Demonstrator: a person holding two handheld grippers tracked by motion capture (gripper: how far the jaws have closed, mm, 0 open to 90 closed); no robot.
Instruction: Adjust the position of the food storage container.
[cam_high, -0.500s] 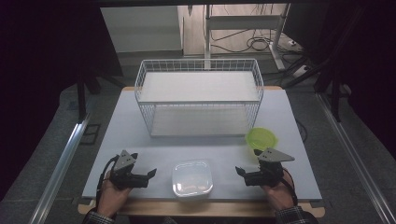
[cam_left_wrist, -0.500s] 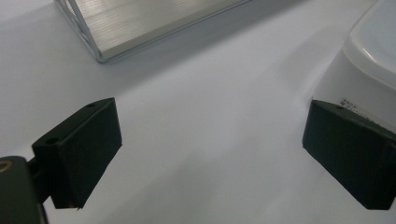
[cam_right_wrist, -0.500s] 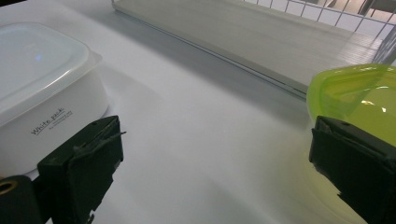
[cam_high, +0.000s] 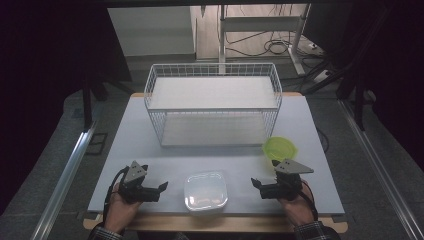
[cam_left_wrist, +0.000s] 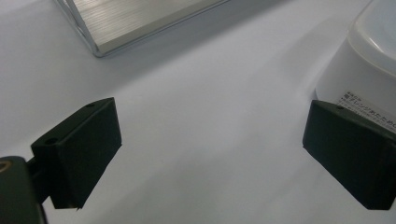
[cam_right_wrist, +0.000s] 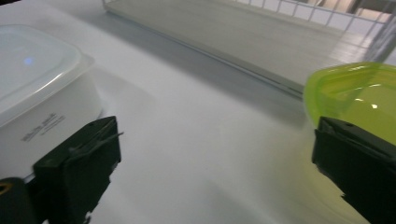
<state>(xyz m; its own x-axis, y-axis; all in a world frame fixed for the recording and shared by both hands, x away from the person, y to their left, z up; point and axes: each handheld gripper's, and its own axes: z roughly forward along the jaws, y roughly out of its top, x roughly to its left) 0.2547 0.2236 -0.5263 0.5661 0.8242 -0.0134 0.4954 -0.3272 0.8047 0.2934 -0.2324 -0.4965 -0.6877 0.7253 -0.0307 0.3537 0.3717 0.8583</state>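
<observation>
From the left gripper view I get just a cropped corner of the white, lidded, square plastic container (cam_left_wrist: 364, 70), its small label unreadable. It sits near the table's front edge, between my left gripper (cam_high: 161, 188) and right gripper (cam_high: 256, 184), both level, pointing inward, jaws spread and empty.

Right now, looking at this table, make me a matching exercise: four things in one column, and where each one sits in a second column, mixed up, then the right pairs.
Things:
1. white container
2. green bowl
3. wire basket
4. left tool

Places:
A. far half of the table, in the middle
B. near edge, between the two tools
C. near edge, left of the white container, jaws open
D. just beyond the right tool

Pairs: 1-B, 2-D, 3-A, 4-C
</observation>
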